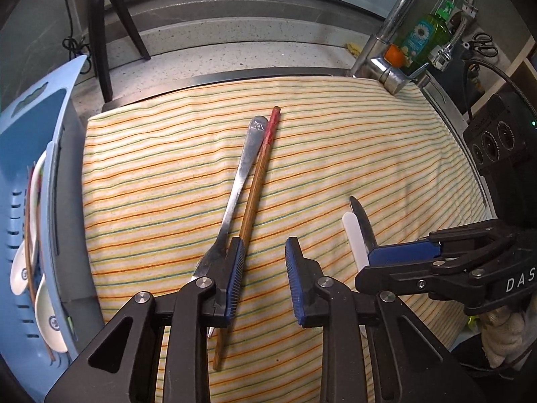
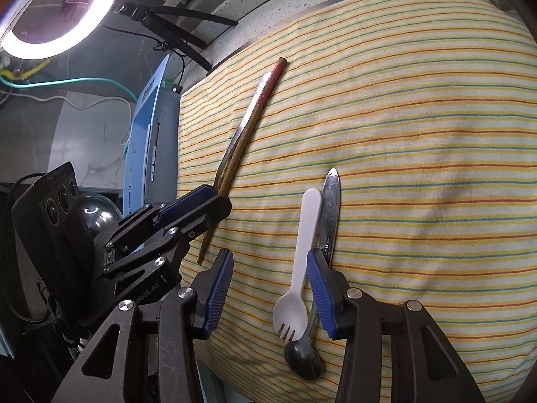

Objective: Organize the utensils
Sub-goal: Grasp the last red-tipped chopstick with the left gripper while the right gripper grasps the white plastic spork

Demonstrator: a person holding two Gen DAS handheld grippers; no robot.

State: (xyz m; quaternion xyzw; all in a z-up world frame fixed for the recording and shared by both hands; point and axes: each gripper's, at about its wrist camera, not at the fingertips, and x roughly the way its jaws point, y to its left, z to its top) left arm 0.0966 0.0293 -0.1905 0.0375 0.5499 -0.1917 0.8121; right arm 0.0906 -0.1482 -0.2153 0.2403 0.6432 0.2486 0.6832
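Note:
A striped cloth carries the utensils. On it a metal fork and a red-tipped wooden chopstick lie side by side. My left gripper hovers low over them, open; its left finger covers the chopstick and only cloth shows between the pads. To the right, a white plastic spork overlaps a metal spoon. My right gripper is open around the spork, whose handle touches the right pad while the left pad stands well clear. The spoon runs under the right finger. Each gripper shows in the other's view: right gripper, left gripper.
A blue utensil drainer with white spoons and chopsticks stands off the cloth's left edge. Behind the cloth are a chrome faucet, a green soap bottle and a black tripod. A ring light glows at upper left.

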